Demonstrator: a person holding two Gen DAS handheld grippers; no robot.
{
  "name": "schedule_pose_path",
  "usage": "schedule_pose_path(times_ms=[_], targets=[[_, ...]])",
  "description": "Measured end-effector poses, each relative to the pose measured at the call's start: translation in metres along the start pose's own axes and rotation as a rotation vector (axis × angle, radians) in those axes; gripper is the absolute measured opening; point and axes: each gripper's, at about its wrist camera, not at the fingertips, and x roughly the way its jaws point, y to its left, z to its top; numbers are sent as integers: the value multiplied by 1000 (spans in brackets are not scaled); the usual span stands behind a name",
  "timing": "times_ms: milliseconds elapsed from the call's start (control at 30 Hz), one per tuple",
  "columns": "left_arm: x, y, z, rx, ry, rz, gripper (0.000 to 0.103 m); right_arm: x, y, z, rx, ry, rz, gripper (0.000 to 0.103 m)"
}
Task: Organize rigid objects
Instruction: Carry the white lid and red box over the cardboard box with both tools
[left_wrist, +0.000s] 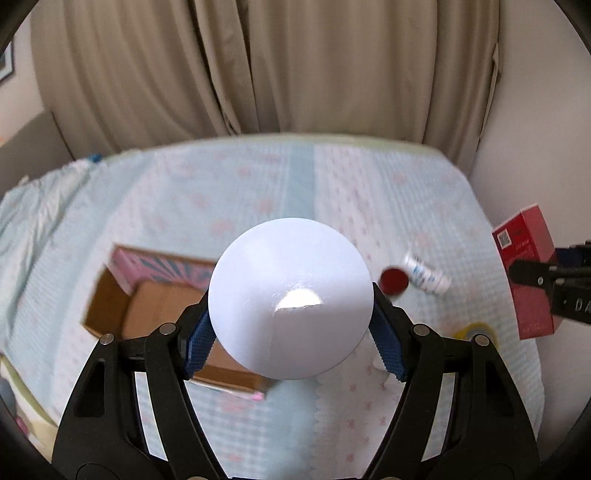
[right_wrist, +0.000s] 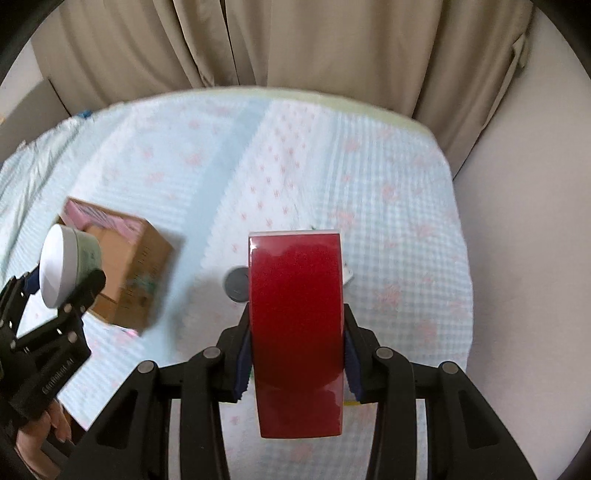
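both claws loaded, carrying things toward the box

left claw pinches a white-lidded jar; right claw pinches a red carton, both held above the bed. the open cardboard box sits at 9 o'clock of the jar; next, i judge, each must be lowered into it.
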Motion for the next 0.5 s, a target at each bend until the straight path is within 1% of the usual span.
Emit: schedule_pose_path(times_ms=[100, 267, 400, 500], targets=[[-30, 20, 21, 6, -37, -2, 71, -34, 15, 8, 8, -52, 8, 38], [-55, 65, 44, 6, -38, -20, 71, -66, 51, 23, 15, -122, 34, 38], [-60, 109, 53, 9, -39, -34, 71, -85, 90, 36, 30, -165, 54, 38], [-53, 146, 57, 26, -35, -48, 71, -88, 121, 44, 23, -184, 46, 38]])
